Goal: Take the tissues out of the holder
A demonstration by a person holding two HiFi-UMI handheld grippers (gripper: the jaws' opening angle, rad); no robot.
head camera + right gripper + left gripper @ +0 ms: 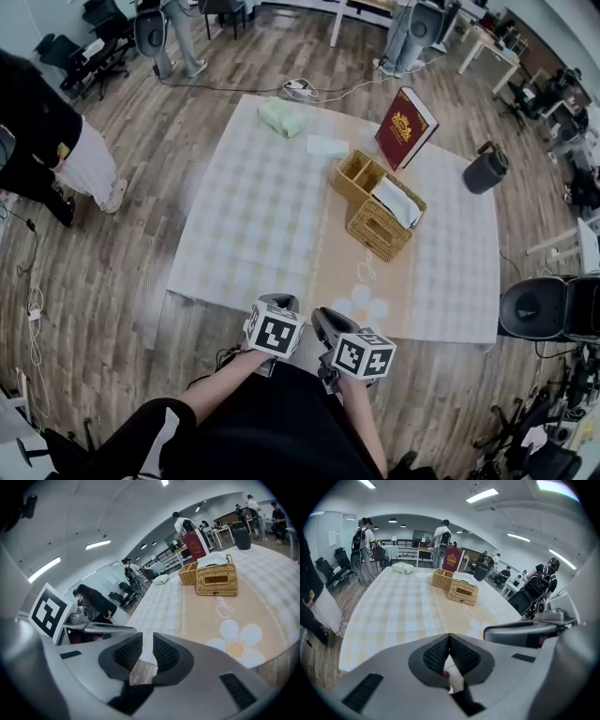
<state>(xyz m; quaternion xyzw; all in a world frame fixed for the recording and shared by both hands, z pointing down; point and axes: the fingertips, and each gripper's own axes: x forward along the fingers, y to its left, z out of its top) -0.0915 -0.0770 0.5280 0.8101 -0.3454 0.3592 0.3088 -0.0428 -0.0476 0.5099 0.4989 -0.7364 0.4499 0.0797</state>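
A woven wicker tissue holder [378, 228] lies on the table right of centre, with white tissue [397, 202] showing at its top. It also appears ahead in the left gripper view as the tissue holder [463, 591] and in the right gripper view as the tissue holder [216, 584]. Both grippers hang side by side at the table's near edge, far short of the holder. My left gripper [278, 303] [449, 637] is shut, pads meeting with nothing between them. My right gripper [324, 321] [147, 637] has a narrow gap between its pads and holds nothing.
An open wicker basket [360, 174] stands behind the holder, a red book [405, 127] leaning upright beyond it. A pale green bundle [282, 117] and a white sheet [326, 145] lie at the far side. A black jug [485, 169] stands right. People and chairs surround the checked tablecloth [253, 216].
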